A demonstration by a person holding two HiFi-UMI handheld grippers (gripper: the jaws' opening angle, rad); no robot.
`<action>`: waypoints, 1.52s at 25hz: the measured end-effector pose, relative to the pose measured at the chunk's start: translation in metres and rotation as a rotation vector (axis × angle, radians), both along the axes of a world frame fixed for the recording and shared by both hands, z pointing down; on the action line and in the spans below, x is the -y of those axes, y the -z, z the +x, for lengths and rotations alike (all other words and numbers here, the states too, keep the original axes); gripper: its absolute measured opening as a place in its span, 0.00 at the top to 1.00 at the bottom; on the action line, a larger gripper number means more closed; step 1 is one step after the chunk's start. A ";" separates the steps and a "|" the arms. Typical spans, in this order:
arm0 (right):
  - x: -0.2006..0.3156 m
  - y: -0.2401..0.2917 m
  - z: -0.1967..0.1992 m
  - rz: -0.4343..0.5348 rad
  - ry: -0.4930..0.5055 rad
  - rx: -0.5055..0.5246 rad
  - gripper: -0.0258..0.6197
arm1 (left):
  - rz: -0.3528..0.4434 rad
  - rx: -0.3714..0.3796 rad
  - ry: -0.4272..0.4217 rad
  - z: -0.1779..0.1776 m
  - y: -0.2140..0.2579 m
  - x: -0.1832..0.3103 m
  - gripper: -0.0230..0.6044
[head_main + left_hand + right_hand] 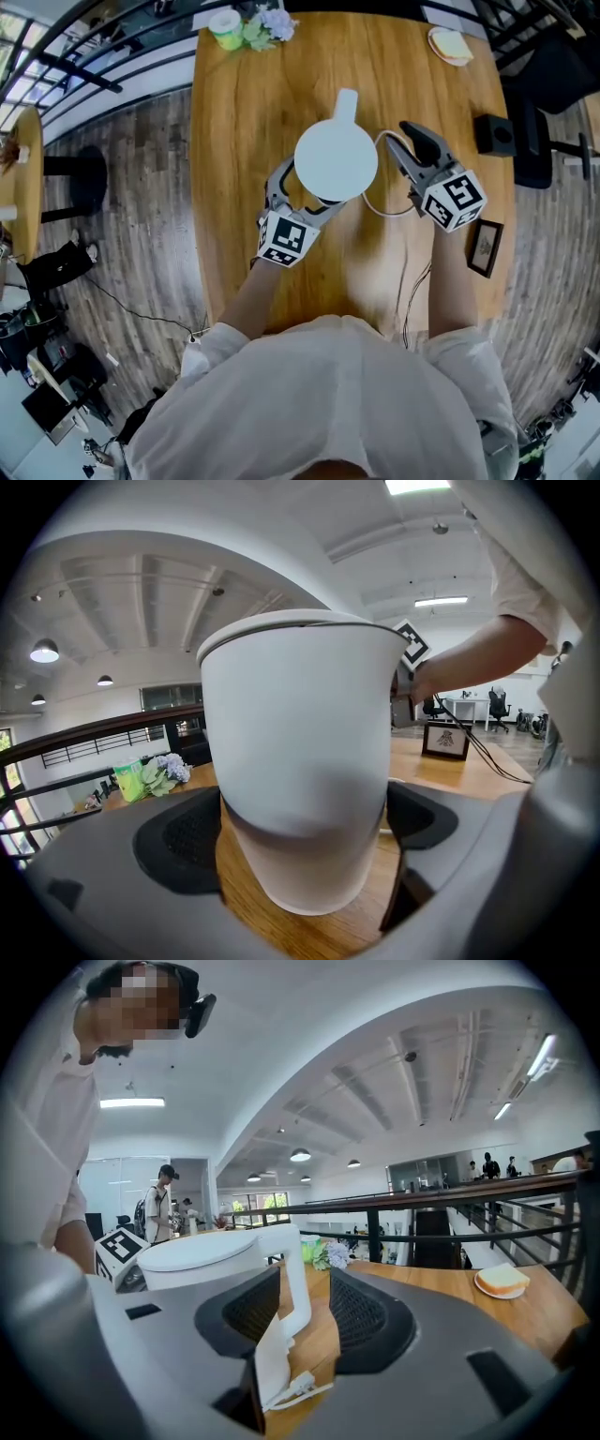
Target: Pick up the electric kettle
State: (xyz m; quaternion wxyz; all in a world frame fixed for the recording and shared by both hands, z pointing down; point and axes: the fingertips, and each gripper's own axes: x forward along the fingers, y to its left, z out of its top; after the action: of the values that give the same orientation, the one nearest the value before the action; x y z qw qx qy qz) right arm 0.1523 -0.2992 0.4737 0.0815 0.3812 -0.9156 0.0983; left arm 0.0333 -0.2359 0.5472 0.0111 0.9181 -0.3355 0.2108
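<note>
From the head camera I see the white electric kettle (336, 159) from above as a round lid on the light wooden table (244, 112), its handle (347, 98) pointing away from me. The left gripper (292, 199) reaches in under the near left edge of the lid, so this view does not show me its pads. The left gripper view does. The kettle's smooth body (300, 761) fills the whole gap, with the dark pads (178, 841) lying against it on both sides, so I read this gripper as clamped on the body low down, near its base. That view also shows a small dark-framed picture (445, 740) standing behind the kettle to the right, which from above lies near my right forearm. The right gripper (408, 150) sits just beside the kettle's right side with its jaws spread and nothing pinched. Its own view looks along the table, with the kettle ahead and to the left of the jaws and the upright handle (295, 1279) seen through the gap. A thin white cord with a paper tag (272, 1363) lies low in that gap, and I cannot tell whether it touches a pad. From above the cord (380, 204) loops across the wood between the two grippers. Further right of this gripper, a slice of bread on a white plate (502, 1282) rests near the table's edge.
</note>
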 end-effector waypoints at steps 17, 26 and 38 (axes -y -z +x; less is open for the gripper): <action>0.069 -0.029 -0.057 -0.010 0.196 -0.108 0.63 | -0.013 -0.023 0.004 0.001 0.003 -0.002 0.09; 0.067 -0.046 -0.069 -0.007 0.381 -0.260 0.63 | -0.024 -0.032 -0.003 0.001 0.005 0.001 0.09; 0.067 -0.047 -0.100 0.018 0.449 -0.301 0.78 | -0.031 -0.038 -0.007 0.001 0.008 -0.001 0.10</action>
State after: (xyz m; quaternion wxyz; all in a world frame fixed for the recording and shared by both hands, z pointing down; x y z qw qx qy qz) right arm 0.0528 -0.3662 0.5204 0.2330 0.1796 -0.9557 0.0120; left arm 0.0342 -0.2353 0.5397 0.0312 0.9227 -0.3289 0.1986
